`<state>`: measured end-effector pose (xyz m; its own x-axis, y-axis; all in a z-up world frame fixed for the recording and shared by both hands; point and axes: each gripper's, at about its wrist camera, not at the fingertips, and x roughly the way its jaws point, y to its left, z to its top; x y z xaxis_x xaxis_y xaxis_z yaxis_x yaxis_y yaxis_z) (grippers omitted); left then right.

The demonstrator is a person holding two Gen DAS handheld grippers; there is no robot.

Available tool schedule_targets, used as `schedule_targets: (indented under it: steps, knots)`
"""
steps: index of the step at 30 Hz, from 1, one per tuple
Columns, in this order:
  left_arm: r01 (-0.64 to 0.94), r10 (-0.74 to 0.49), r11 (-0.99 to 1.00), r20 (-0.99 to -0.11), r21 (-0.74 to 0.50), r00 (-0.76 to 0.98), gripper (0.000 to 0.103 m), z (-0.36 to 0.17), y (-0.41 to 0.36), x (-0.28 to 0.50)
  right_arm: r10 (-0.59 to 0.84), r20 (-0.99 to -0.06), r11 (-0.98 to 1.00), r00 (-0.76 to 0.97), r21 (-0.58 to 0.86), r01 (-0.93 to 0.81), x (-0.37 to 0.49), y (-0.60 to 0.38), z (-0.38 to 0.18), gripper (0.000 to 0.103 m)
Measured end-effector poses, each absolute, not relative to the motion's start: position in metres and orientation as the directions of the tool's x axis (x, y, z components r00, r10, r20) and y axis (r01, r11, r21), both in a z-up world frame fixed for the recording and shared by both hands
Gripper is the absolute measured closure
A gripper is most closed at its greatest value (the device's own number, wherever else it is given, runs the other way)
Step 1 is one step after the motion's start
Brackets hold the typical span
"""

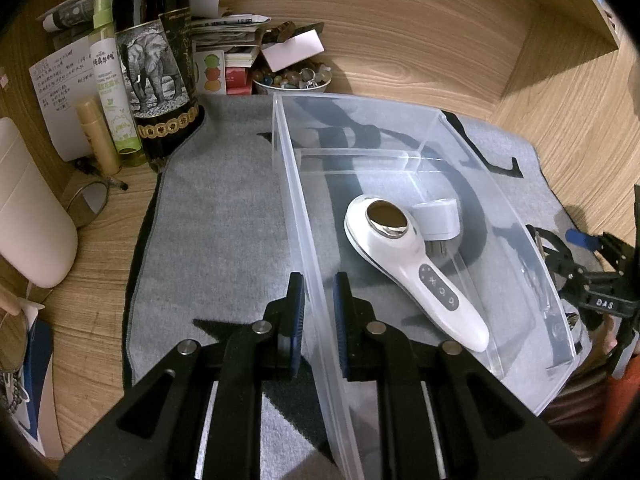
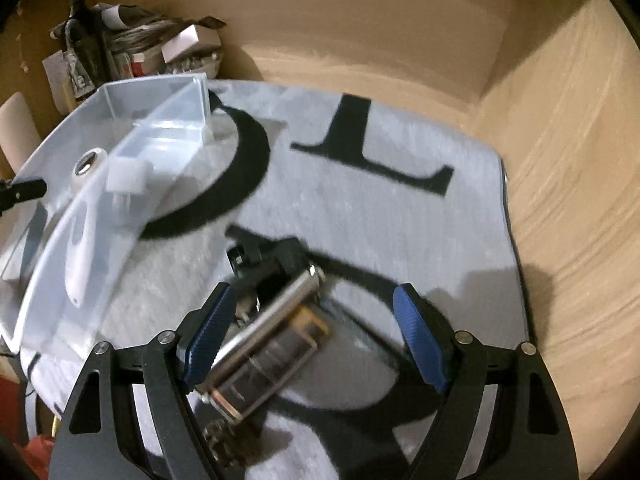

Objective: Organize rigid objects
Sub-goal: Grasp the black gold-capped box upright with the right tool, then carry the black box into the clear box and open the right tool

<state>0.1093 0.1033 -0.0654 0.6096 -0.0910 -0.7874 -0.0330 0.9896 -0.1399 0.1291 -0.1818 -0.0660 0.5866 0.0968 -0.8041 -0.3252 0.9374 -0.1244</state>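
A clear plastic bin (image 1: 400, 120) stands on a grey mat (image 1: 224, 216). In it lie a white handheld device with a round metal head (image 1: 400, 252) and a white plug adapter (image 1: 438, 218). My left gripper (image 1: 319, 312) is shut on the bin's left wall, one pad on each side. In the right wrist view, my right gripper (image 2: 314, 296) hangs open and wide over the mat (image 2: 360, 220), to the right of the bin (image 2: 60, 280). Between its fingers lies a blurred metal and amber block (image 2: 268, 344) with a black piece (image 2: 272, 264) at its far end. Only the left pad is close to it.
At the back left stand a dark bottle with an elephant label (image 1: 156, 64), a green spray bottle (image 1: 112, 80), stacked papers and a bowl of beads (image 1: 292, 80). Eyeglasses (image 1: 88, 200) lie left of the mat. Wooden walls close in the back and the right side.
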Motion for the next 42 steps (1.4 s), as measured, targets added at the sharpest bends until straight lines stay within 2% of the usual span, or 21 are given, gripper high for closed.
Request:
schedule_targets:
  steps: [22, 27, 32, 35, 42]
  knots:
    - [-0.033, -0.094, 0.989, -0.787, -0.143, 0.610, 0.089, -0.066, 0.104, 0.109, 0.170, -0.851, 0.938, 0.497, -0.015, -0.347, 0.115, -0.195, -0.081, 0.026]
    - [-0.032, -0.093, 0.989, -0.787, -0.141, 0.610, 0.089, -0.066, 0.104, 0.107, 0.138, -0.855, 0.932, 0.501, -0.058, -0.357, 0.123, -0.184, -0.089, 0.033]
    - [-0.032, -0.092, 0.989, -0.787, -0.141, 0.610, 0.089, -0.066, 0.104, 0.107, 0.142, -0.844, 0.935, 0.517, -0.057, -0.349, 0.123, -0.191, -0.086, 0.067]
    - [-0.032, -0.093, 0.989, -0.787, -0.142, 0.610, 0.089, -0.066, 0.104, 0.107, 0.133, -0.839, 0.943, 0.527, -0.056, -0.327, 0.125, -0.198, -0.086, 0.082]
    - [-0.032, -0.093, 0.989, -0.787, -0.142, 0.610, 0.089, -0.066, 0.104, 0.107, 0.118, -0.791, 0.952, 0.600, -0.082, -0.295, 0.121, -0.200, -0.068, 0.082]
